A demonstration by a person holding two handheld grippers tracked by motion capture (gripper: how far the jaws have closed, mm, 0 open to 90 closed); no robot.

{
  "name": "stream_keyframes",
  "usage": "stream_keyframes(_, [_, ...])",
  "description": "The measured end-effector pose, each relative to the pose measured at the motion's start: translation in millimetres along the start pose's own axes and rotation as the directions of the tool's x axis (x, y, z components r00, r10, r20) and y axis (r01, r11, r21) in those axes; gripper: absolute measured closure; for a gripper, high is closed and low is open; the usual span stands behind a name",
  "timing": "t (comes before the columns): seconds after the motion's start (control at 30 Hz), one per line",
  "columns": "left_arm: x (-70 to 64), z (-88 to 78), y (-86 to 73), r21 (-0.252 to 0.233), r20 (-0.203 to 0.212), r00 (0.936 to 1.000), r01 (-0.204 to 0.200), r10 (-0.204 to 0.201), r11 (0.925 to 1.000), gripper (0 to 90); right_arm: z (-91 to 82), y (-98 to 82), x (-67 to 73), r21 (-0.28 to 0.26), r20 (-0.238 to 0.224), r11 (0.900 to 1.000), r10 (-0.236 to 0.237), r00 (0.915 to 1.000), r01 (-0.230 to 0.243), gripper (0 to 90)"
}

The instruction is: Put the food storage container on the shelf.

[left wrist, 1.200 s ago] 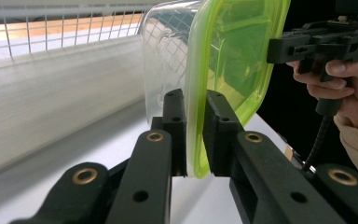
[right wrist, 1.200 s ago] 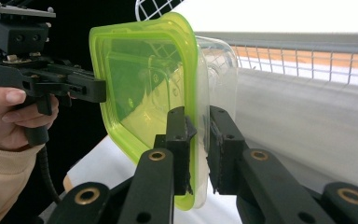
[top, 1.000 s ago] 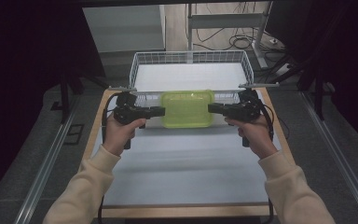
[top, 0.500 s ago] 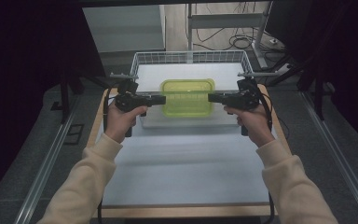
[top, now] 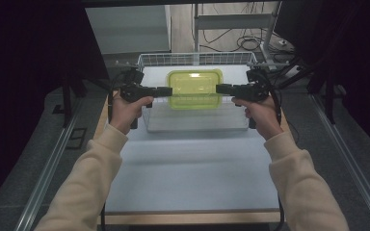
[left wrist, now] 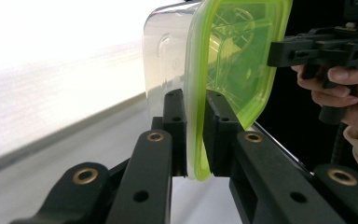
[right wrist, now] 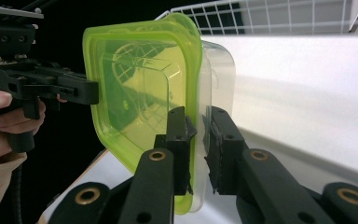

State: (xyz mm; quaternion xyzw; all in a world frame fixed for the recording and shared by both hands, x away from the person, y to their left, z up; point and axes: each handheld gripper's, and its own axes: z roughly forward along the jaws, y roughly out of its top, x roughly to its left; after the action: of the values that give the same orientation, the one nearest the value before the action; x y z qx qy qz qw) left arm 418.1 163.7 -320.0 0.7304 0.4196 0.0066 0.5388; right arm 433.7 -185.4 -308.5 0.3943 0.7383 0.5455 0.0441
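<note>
A clear container with a green lid (top: 195, 88) hangs above the wire basket (top: 196, 59) at the table's far end, the left gripper (top: 165, 91) and the right gripper (top: 221, 88) each clamped on its rim (one per short side), level between both hands.

Dim dark surroundings, overexposed white glare in gripper views.
</note>
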Motion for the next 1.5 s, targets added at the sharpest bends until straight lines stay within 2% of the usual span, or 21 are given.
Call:
stream_keyframes(0.2, [5.2, 2.1, 16.3, 0.004, -0.009, 1.0000, 0.000, 0.000, 1.0000, 80.6, 4.0, 17.4, -5.1, -0.006, 0.010, 1.000, 0.016, 0.9998, -0.016, 80.1])
stream_keyframes(0.3, [9.3, 3.9, 25.6, 0.009, -0.009, 0.9999, 0.013, -0.013, 0.9999, 80.6, 6.3, 23.4, -7.5, -0.013, 0.016, 1.000, 0.024, 0.9996, -0.024, 80.1])
stream_keyframes(0.47, [9.8, 7.3, 37.5, 0.021, -0.021, 0.9998, -0.002, 0.002, 0.9998, 80.5, 8.5, 31.9, -13.5, -0.027, 0.022, 0.999, 0.039, 0.9990, -0.039, 80.0])
stream_keyframes(0.5, [11.6, 8.9, 39.3, 0.021, -0.016, 0.9999, 0.006, -0.006, 0.9998, 80.5, 8.8, 33.0, -14.7, -0.029, 0.022, 0.999, 0.043, 0.9988, -0.042, 80.0])
stream_keyframes(0.7, [23.4, 19.6, 41.3, 0.042, -0.022, 0.9996, 0.018, -0.017, 0.9989, 80.3, 16.3, 36.6, -23.7, -0.010, 0.045, 0.998, 0.062, 0.9970, -0.062, 79.8])
stream_keyframes(0.8, [31.7, 25.6, 41.4, 0.051, -0.020, 0.9992, 0.035, -0.034, 0.9981, 80.2, 22.8, 37.7, -28.8, 0.002, 0.059, 0.998, 0.069, 0.9958, -0.070, 79.6])
stream_keyframes(0.83, [34.1, 28.2, 41.2, 0.053, -0.020, 0.9987, 0.047, -0.046, 0.9975, 80.2, 27.8, 37.7, -33.2, 0.009, 0.071, 0.996, 0.085, 0.9938, -0.086, 79.4])
stream_keyframes(0.93, [39.5, 34.7, 41.3, 0.066, -0.037, 0.9975, 0.063, -0.061, 0.9958, 80.1, 32.9, 37.1, -36.9, 0.017, 0.085, 0.995, 0.098, 0.9916, -0.100, 79.1])
stream_keyframes(1.03, [42.0, 38.0, 43.5, 0.048, -0.040, 0.9958, 0.085, -0.083, 0.9952, 80.2, 38.7, 36.9, -41.3, 0.018, 0.111, 0.993, 0.111, 0.9877, -0.113, 78.8])
stream_keyframes(1.1, [42.3, 39.4, 46.0, 0.050, -0.055, 0.9933, 0.105, -0.102, 0.9932, 80.1, 40.9, 37.4, -43.9, 0.007, 0.106, 0.991, 0.129, 0.9860, -0.130, 78.7])
stream_keyframes(1.23, [40.5, 42.5, 51.6, 0.065, -0.097, 0.9900, 0.109, -0.102, 0.9919, 79.2, 44.2, 40.4, -42.6, 0.010, 0.140, 0.994, 0.109, 0.9842, -0.111, 78.2])
stream_keyframes(1.37, [41.8, 46.5, 54.2, 0.049, -0.116, 0.9843, 0.139, -0.133, 0.9891, 78.2, 48.0, 40.2, -45.3, -0.003, 0.153, 0.995, 0.099, 0.9833, -0.100, 76.2])
stream_keyframes(1.4, [41.4, 47.4, 54.9, 0.046, -0.122, 0.9827, 0.146, -0.140, 0.9882, 78.0, 48.9, 39.9, -45.8, -0.004, 0.154, 0.994, 0.109, 0.9821, -0.109, 75.8])
stream_keyframes(1.5, [39.7, 50.7, 56.7, 0.055, -0.134, 0.9832, 0.133, -0.124, 0.9897, 77.1, 50.1, 39.8, -46.7, -0.007, 0.166, 0.994, 0.107, 0.9804, -0.107, 73.8])
